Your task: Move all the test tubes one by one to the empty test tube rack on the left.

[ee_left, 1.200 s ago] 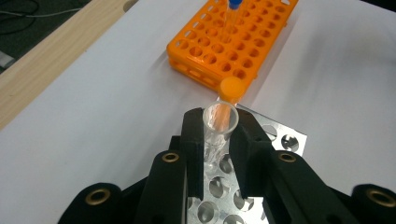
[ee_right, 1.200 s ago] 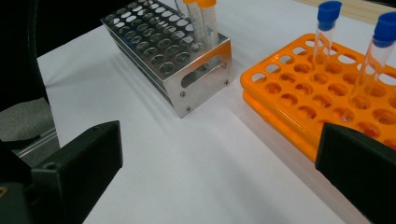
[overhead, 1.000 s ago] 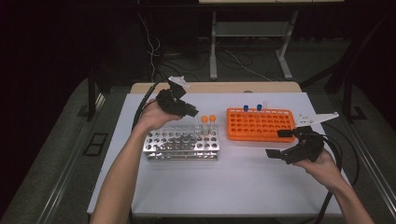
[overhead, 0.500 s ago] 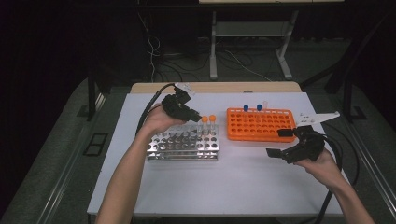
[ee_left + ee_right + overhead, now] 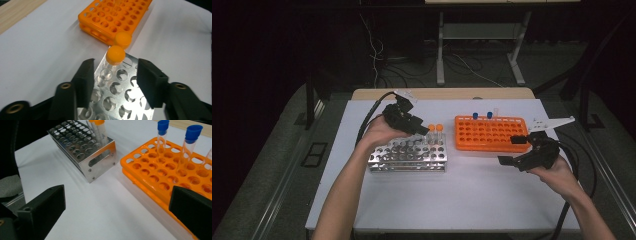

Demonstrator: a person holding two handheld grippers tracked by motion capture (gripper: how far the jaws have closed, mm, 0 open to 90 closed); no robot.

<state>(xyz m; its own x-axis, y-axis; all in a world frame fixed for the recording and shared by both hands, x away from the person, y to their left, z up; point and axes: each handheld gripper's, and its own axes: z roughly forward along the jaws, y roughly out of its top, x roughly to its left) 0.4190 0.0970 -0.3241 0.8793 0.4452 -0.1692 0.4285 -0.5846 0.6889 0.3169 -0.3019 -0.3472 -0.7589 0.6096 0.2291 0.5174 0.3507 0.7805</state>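
Observation:
Two orange-capped tubes (image 5: 435, 128) stand in the far right corner of the metal rack (image 5: 408, 156). My left gripper (image 5: 421, 131) hovers over that corner. Its jaws have just been opening and now stand open. In the left gripper view (image 5: 116, 67) the nearer orange-capped tube (image 5: 115, 55) rises just ahead, between the jaws, untouched by the pads. The second orange cap (image 5: 123, 39) stands behind it. My right gripper (image 5: 513, 150) rests open and empty in front of the orange rack (image 5: 492, 134), which holds two blue-capped tubes (image 5: 482, 115).
A white sheet (image 5: 452, 200) covers the table. The orange rack (image 5: 160, 175) lies right of the metal rack (image 5: 85, 147), with a narrow gap between them. A clear uncapped tube (image 5: 496, 112) stands beside the blue-capped ones. Cables trail from both grippers.
My left hand has sunk a little toward the orange-capped tubes at the metal rack's corner. The right hand has stayed where it was.

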